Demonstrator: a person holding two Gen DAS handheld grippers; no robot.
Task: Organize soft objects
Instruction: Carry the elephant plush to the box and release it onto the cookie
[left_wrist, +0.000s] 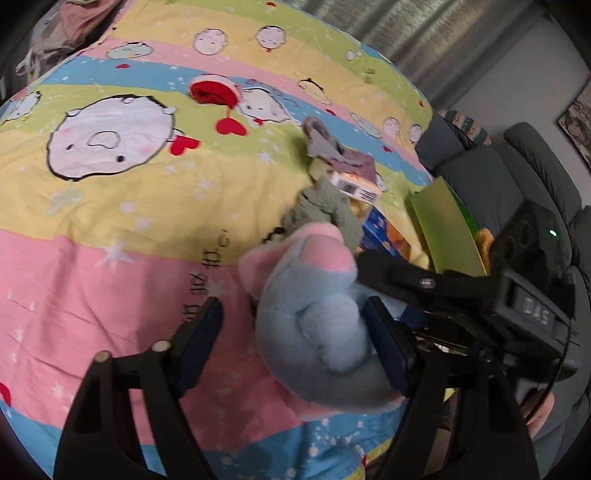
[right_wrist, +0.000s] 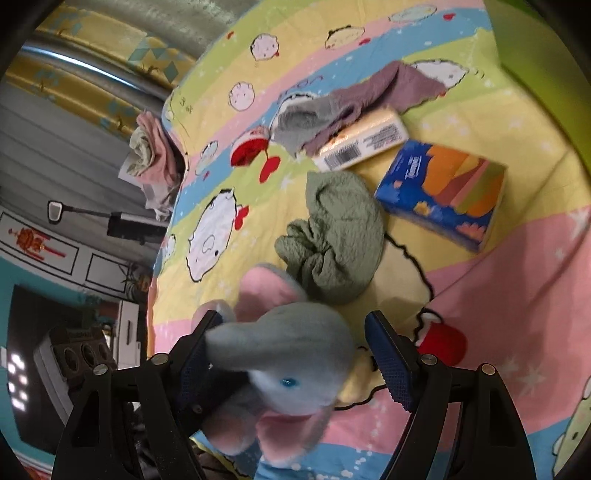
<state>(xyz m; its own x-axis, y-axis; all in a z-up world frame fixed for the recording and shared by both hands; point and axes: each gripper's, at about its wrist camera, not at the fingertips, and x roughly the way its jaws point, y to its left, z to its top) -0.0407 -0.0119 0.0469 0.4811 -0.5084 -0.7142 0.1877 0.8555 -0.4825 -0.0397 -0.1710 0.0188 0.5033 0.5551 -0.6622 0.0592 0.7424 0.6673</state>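
Soft blue-grey plush elephant with pink ears (right_wrist: 288, 373) sat between both tongs over the cartoon-print bed quilt (left_wrist: 110, 229). Left tongs (left_wrist: 291, 343): right pad touched the plush, left pad stood clear, not clamped. Right tongs (right_wrist: 295, 354): left pad against the trunk, right pad apart, open. Looked light, squashy, non-slip; I'd grab the body, not an ear. Just beyond: crumpled green cloth (right_wrist: 332, 236), then blue tissue pack (right_wrist: 443, 195), barcoded white pack (right_wrist: 362, 144), mauve-grey cloth (right_wrist: 369, 96). Red cup (right_wrist: 443, 343) near right pad.

2 wrist views, angled down, share plush elephant (left_wrist: 317, 317).
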